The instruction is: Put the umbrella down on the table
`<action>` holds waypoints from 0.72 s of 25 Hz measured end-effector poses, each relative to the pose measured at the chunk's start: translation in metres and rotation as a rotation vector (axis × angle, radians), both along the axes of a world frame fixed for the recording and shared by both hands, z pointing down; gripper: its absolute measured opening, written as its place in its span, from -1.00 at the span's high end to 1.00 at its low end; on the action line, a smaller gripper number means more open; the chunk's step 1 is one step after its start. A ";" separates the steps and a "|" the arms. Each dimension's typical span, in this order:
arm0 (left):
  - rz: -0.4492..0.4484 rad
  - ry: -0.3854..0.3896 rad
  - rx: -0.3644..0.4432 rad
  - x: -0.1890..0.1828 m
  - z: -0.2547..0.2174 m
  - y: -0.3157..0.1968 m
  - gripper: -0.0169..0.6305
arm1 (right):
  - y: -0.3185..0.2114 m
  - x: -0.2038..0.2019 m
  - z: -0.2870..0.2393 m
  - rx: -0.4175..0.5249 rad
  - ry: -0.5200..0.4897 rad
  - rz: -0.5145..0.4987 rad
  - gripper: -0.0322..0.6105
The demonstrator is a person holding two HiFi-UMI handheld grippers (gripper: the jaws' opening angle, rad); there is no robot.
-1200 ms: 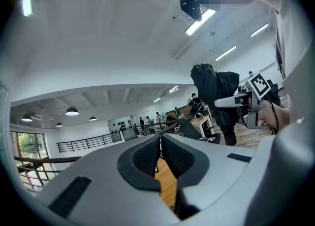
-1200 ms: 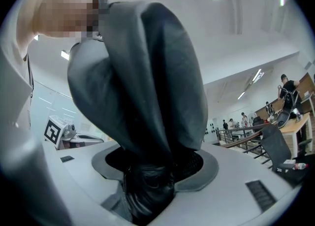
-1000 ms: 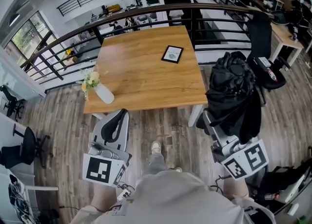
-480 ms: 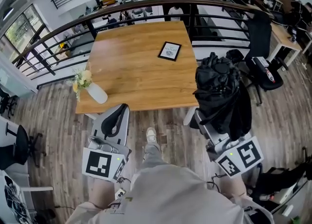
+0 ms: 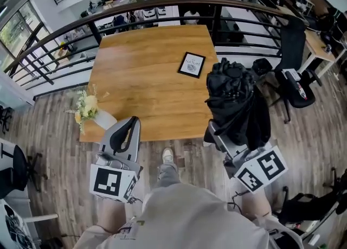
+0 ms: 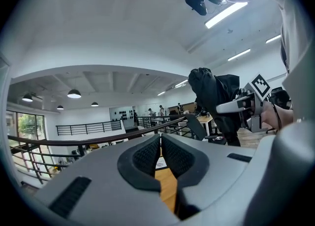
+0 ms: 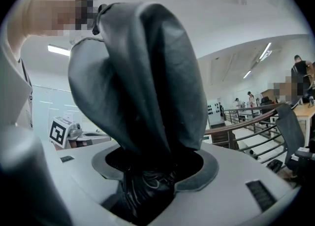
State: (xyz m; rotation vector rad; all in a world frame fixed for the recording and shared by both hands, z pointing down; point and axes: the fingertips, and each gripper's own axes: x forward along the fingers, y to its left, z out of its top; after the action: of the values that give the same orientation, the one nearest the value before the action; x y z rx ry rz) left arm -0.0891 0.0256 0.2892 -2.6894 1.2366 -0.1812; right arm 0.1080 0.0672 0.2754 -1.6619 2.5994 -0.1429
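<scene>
— Where is the umbrella?

— The black umbrella [image 5: 234, 97] is folded and stands up out of the right gripper [image 7: 152, 171]. The fingers are clamped on the bunched fabric at its lower end, and the loose canopy bulges above and beyond them.

— Is it down yet?

— No. It is held upright past the fingertips, over the near right corner of the wooden tabletop [image 5: 141, 74].

— And the other side?

— The left gripper [image 6: 161, 153] has its fingers [image 6: 145, 157] pressed together with nothing between them. The tabletop's near edge lies just ahead of them.

— What else is out there?

— A framed picture [image 5: 191, 64] lies flat on the tabletop beyond the right fingers, just left of the umbrella's top. A vase of flowers [image 5: 89, 111] stands at the near left corner, left of the left fingers. A dark railing [image 5: 162, 5] curves round the far side.
</scene>
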 end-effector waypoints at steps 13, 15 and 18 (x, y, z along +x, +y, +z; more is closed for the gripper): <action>0.004 -0.033 -0.093 -0.027 0.038 -0.219 0.88 | -0.234 -0.042 0.030 -0.148 -0.081 -0.031 0.05; 0.005 -0.021 -0.133 -0.030 0.043 -0.255 0.88 | -0.268 -0.046 0.034 -0.186 -0.084 -0.034 0.05; -0.003 0.001 -0.181 -0.034 0.057 -0.299 0.88 | -0.313 -0.052 0.049 -0.249 -0.074 -0.045 0.05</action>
State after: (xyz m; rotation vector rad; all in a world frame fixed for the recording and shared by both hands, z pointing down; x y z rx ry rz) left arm -0.1228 -0.2730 0.3458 -2.8396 1.2824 -0.3065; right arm 0.0557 -0.2457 0.3242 -1.6318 2.6548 -0.5402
